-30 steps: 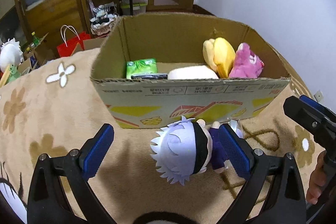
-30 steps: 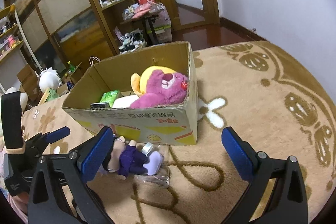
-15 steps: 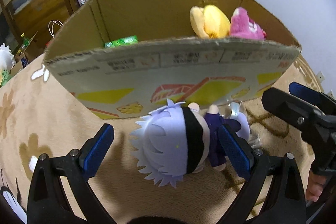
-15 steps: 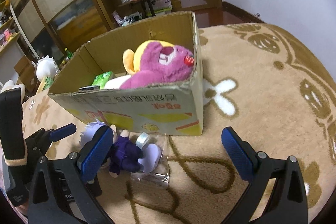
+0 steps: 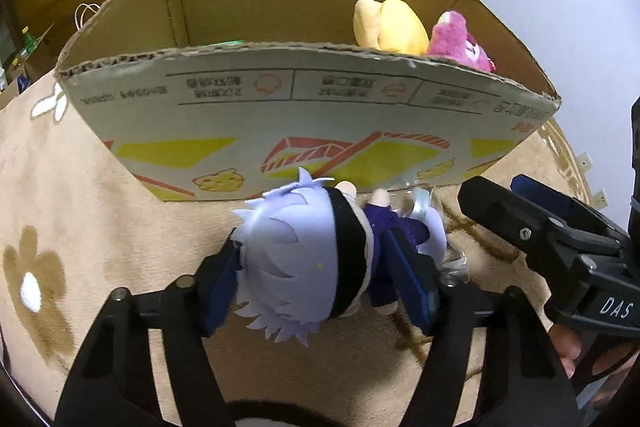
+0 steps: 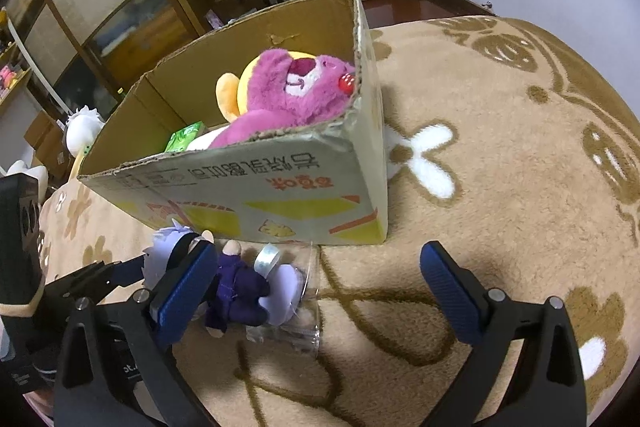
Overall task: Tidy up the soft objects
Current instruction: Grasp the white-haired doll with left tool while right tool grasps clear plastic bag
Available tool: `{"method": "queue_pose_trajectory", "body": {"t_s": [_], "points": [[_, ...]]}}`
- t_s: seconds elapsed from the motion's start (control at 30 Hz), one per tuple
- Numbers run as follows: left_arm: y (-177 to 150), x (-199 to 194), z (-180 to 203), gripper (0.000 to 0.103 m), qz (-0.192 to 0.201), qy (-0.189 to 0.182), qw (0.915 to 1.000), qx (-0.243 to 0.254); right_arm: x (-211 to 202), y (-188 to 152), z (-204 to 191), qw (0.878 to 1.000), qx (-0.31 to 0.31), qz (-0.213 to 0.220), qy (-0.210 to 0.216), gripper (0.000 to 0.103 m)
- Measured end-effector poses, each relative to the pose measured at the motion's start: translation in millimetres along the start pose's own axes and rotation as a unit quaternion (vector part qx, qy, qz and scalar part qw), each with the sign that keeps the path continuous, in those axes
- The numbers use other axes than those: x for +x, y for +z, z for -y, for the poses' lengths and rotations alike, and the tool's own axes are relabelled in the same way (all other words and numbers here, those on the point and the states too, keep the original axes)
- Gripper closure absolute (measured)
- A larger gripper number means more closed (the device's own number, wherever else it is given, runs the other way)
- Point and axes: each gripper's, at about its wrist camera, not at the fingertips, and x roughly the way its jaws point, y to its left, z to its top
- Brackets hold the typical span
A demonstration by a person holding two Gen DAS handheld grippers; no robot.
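The left gripper (image 5: 316,283) is closing, its 2 blue pads pressing the white-haired plush doll (image 5: 304,263) by the head, low in the frame's centre, on the tan carpet (image 5: 80,219). The right gripper (image 6: 320,291) stands spread and empty. Just above, the cardboard box (image 5: 312,131) holds a pink plush bear (image 6: 292,95) and a yellow plush (image 5: 396,27).
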Motion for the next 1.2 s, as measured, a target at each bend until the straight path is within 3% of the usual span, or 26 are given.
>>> {"method": "queue_pose_trajectory", "body": {"t_s": [0.17, 0.43, 0.67, 0.87, 1.2], "points": [[3.4, -6.1, -4.4, 0.046, -0.003, 0.0, 1.0, -0.006, 3.7, -3.1, -1.6, 1.0, 0.005, -0.009, 0.006, 0.001], [2.7, -13.3, 3.0, 0.047, -0.002, 0.016, 0.9999, 0.002, 8.1, -5.3, -2.0, 1.0, 0.004, -0.023, 0.009, 0.003], [2.6, -37.5, -7.2, 0.047, 0.015, 0.065, 0.9977, -0.014, 13.4, -8.3, -4.5, 0.999, -0.005, -0.036, 0.012, 0.004], [-0.7, -43.9, -13.7, 0.047, 0.015, 0.087, 0.996, -0.014, 25.1, -12.0, -8.7, 0.998, -0.016, -0.053, 0.009, 0.012], [-6.4, -34.0, -18.5, 0.047, -0.001, 0.086, 0.996, -0.022, 40.5, -17.0, -18.7, 0.997, -0.048, -0.06, -0.022, 0.014]]}}
